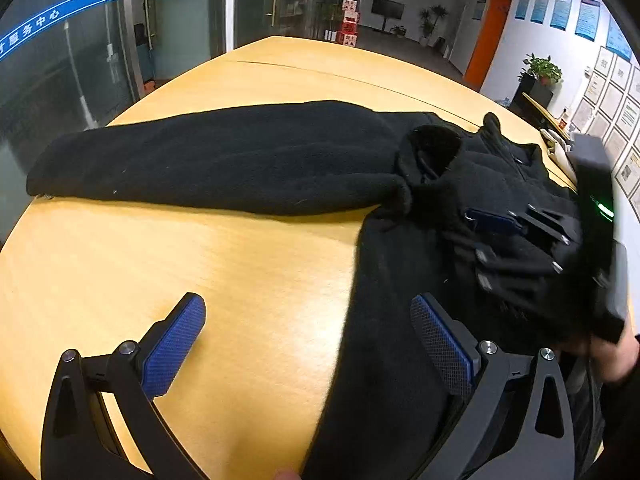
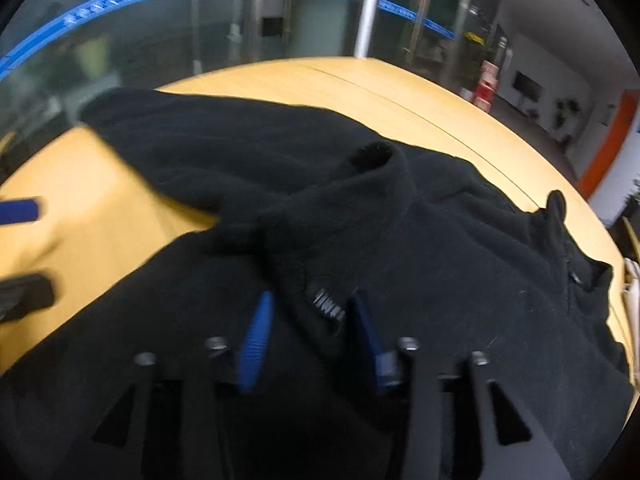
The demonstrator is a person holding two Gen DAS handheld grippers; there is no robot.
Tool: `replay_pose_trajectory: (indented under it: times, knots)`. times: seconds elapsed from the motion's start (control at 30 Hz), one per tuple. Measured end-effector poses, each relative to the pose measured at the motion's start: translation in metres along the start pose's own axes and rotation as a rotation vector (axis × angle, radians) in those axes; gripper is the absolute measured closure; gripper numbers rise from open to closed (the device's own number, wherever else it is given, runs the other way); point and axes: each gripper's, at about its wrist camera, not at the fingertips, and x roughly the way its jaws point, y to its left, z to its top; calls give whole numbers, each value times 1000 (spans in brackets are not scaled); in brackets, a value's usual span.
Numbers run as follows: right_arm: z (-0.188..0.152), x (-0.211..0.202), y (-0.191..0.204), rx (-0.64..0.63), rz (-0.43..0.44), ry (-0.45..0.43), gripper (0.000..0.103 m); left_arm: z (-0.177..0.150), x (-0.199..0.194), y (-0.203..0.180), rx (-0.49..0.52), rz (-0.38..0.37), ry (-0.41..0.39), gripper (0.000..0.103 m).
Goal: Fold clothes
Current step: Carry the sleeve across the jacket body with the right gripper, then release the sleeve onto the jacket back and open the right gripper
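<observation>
A black fleece jacket (image 1: 400, 320) lies on the yellow wooden table (image 1: 200, 260). One sleeve (image 1: 208, 160) stretches out flat to the left. My left gripper (image 1: 308, 340) is open and empty, low over the table at the jacket's left edge. My right gripper (image 2: 312, 320) is shut on a fold of the other sleeve (image 2: 320, 240), whose cuff (image 2: 372, 156) lies doubled back over the jacket body. The right gripper also shows in the left wrist view (image 1: 516, 240), on the jacket's right part. The collar (image 2: 560, 216) is at the far right.
The table edge (image 1: 16, 232) curves close on the left, with glass walls behind. A seam (image 1: 340, 76) crosses the tabletop beyond the jacket. Pale objects (image 1: 556, 144) sit at the table's far right edge. A hand (image 1: 612, 356) holds the right gripper.
</observation>
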Motion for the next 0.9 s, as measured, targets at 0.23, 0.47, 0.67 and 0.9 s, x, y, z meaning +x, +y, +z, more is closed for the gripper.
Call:
replay_pose_trajectory:
  times: [0.23,0.47,0.67,0.9]
  knots:
    - [-56,-100,-89,217,42,-138,24,26,-4,-44,73,-108,-44,0]
    - [-153,-141,-217,503,-170,-1,28,65,27,-134,156,-338,-43,0]
    - [-171,-143,-225,479,-208,1,38,59,101,-161,235,-216,70,0]
    - [-167,-140,-218,444,-247,4,32,59,76,-139,227,-249,69,0]
